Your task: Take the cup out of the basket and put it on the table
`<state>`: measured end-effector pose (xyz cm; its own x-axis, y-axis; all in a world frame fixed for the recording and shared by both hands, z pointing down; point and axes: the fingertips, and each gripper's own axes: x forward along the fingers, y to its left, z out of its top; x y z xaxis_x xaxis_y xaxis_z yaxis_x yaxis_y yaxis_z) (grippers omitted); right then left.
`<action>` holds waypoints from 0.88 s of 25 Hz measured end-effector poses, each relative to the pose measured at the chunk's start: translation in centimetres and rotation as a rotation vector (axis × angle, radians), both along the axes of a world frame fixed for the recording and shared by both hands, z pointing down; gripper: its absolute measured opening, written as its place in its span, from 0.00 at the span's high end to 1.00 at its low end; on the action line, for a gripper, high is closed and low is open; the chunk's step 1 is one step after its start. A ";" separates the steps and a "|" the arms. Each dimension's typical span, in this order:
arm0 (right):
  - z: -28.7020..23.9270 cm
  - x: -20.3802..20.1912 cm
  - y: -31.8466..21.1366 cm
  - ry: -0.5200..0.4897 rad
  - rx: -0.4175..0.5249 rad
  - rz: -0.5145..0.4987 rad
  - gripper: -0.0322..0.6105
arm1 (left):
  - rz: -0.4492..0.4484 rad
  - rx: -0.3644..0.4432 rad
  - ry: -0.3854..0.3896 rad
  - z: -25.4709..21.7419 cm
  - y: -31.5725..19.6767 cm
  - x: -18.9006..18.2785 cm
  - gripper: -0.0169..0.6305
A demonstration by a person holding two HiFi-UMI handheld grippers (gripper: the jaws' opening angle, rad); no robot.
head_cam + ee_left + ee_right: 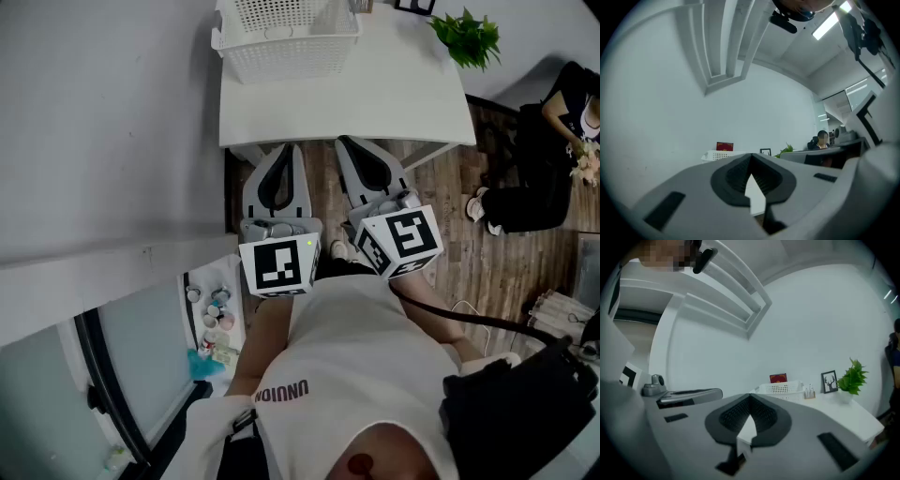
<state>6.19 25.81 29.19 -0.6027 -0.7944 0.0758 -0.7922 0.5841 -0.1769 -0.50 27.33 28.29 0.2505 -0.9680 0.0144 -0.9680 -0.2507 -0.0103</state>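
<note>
With jaws together and empty, the left gripper (284, 150) and right gripper (351, 142) hover at the white table's (375, 98) near edge; the perforated white basket (286, 37) stands at its far left corner, cup not discernible.

Table (375, 103) front bare, open approach; basket (286, 37) far L, plant (467, 37) far R (wall (103, 122) close on L).

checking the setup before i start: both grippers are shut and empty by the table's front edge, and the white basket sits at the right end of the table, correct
Not quite. The white basket sits toward the left end of the table; the plant is at the right end. The head view shows this. The rest holds: the left gripper and right gripper are shut and empty by the table's front edge.
</note>
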 end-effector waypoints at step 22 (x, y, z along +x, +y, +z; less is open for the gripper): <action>-1.7 -0.6 -1.3 -0.022 0.063 0.094 0.92 | -0.028 -0.009 0.008 -0.4 -0.3 -3.0 0.96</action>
<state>5.60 24.55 27.44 -0.5265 -0.8501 0.0119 -0.8402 0.5181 -0.1598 -3.50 27.00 27.87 0.2232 -0.9746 0.0208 -0.9748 -0.2232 -0.0006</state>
